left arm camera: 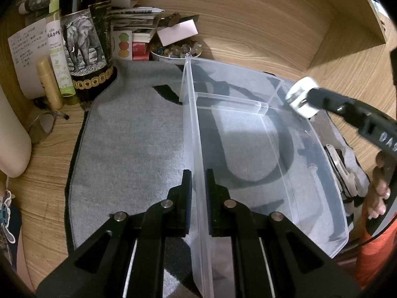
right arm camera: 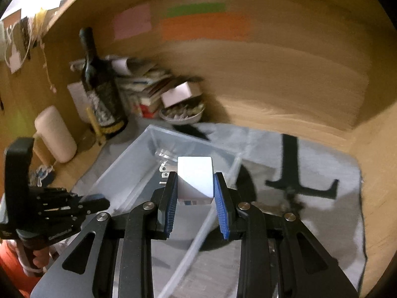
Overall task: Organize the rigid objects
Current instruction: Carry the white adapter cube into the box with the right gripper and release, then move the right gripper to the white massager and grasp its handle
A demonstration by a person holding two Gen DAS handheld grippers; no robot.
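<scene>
In the left wrist view, the left gripper [left arm camera: 198, 181] is clamped on the near side wall of the clear plastic storage box [left arm camera: 330, 164], one finger outside the wall and one inside. The box stands on a grey felt mat with black markings [left arm camera: 129, 144] and is split by a clear inner divider [left arm camera: 230, 100] toward its far end. Over the box's far right corner hangs the right gripper [left arm camera: 301, 98], pinching a small white plug adapter [left arm camera: 297, 92]. A hand [left arm camera: 379, 193] grips that tool's handle, right of the box. Beyond the box's far left corner sits a shallow bowl of coloured stones [left arm camera: 173, 51], and further left a dark wine bottle with an elephant label [left arm camera: 84, 42].

In the right wrist view, the right gripper [right arm camera: 196, 188] holds the white plug adapter [right arm camera: 196, 178] between its blue ribbed pads [right arm camera: 173, 198], jaws closed on its sides, metal prongs pointing left. The adapter hangs above the clear box [right arm camera: 129, 161], over the near rim. The left gripper [right arm camera: 94, 202] is at the box's left edge; its fingers cannot be made out here. The picture is blurred.
</scene>
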